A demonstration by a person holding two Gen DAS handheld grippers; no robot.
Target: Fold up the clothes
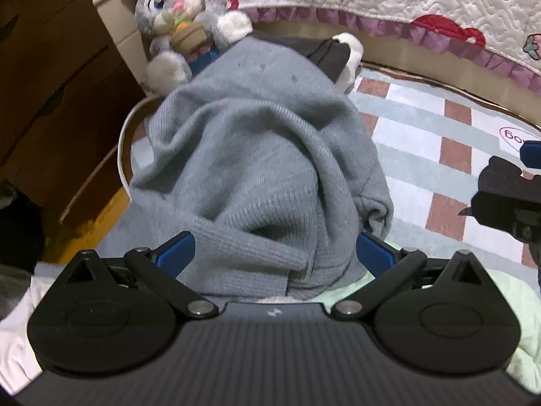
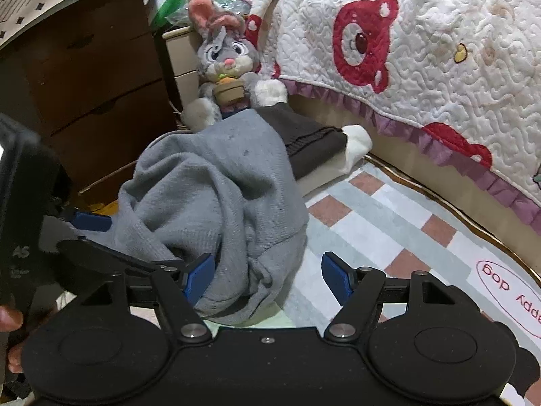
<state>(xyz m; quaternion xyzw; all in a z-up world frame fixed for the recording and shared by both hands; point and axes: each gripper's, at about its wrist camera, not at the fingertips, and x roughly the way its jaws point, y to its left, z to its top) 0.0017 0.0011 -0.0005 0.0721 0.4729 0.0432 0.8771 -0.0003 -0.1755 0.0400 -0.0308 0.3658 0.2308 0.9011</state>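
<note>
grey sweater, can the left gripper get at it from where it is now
Probably yes. The left gripper is open, its blue pads either side of a fold of the grey sweater, and nothing lies between them.

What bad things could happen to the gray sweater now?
The gray sweater lies bunched in thick folds, and both the left gripper and right gripper are open around it. A pinch might catch only one layer, so the fold comes out crooked. Its far end rests against the bunny toy and over a dark folded cloth, so pulling might drag those along.
</note>
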